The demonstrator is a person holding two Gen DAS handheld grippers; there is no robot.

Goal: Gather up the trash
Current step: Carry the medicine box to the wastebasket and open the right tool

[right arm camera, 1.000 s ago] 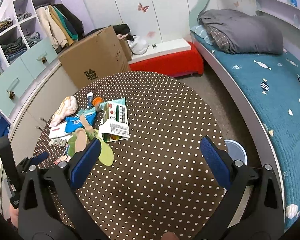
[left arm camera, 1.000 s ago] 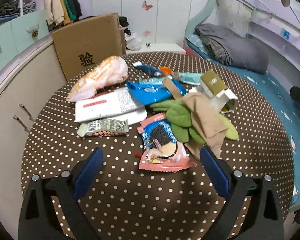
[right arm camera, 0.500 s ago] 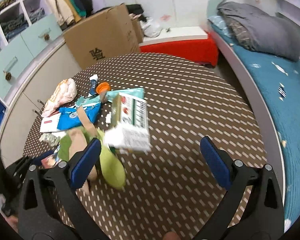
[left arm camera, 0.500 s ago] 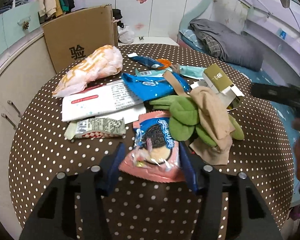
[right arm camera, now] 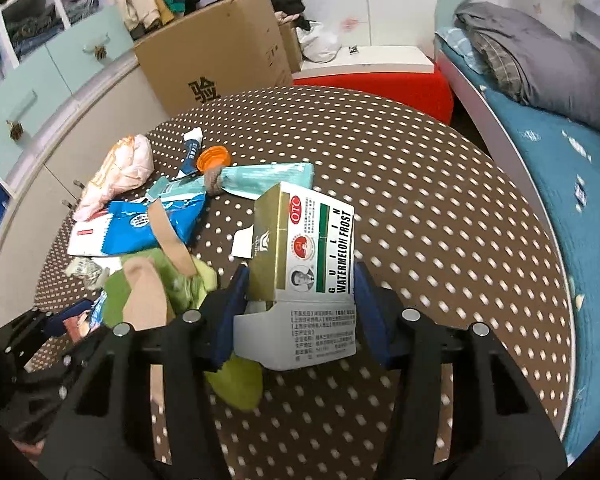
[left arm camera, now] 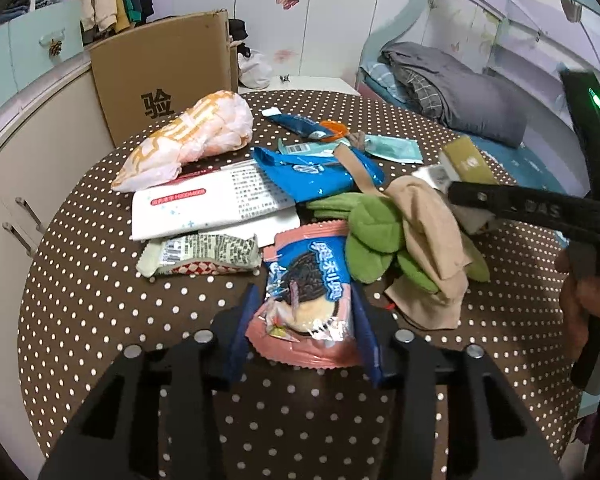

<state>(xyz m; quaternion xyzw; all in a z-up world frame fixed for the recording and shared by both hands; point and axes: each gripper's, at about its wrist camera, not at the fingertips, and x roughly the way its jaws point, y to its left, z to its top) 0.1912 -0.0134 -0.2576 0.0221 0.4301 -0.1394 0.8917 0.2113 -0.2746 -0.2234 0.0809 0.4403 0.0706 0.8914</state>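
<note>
On the brown dotted round table (left arm camera: 100,300) lies a heap of litter. My left gripper (left arm camera: 304,324) has a pink cookie wrapper (left arm camera: 312,280) between its blue pads, which touch both its edges; its jaws are closing. In the right wrist view my right gripper (right arm camera: 300,312) holds a white and gold medicine box (right arm camera: 312,248) between its pads, with its jaws closing too. The same box (left arm camera: 466,162) shows at the right of the left wrist view, with the black right gripper (left arm camera: 460,196) reaching onto it. My left gripper (right arm camera: 48,324) sits low at the left of the right wrist view.
An orange-white plastic bag (left arm camera: 192,140), a white pack (left arm camera: 204,204), a blue wrapper (left arm camera: 320,172), a small green-white packet (left arm camera: 200,254) and green and beige cloth (left arm camera: 404,240) lie in the heap. A cardboard box (left arm camera: 160,76) and cabinets stand behind; a bed (right arm camera: 560,168) is right.
The left jaws have narrowed from wide open onto the cookie wrapper. The right gripper has come down and forward to the medicine box, and its jaws have drawn in around it.
</note>
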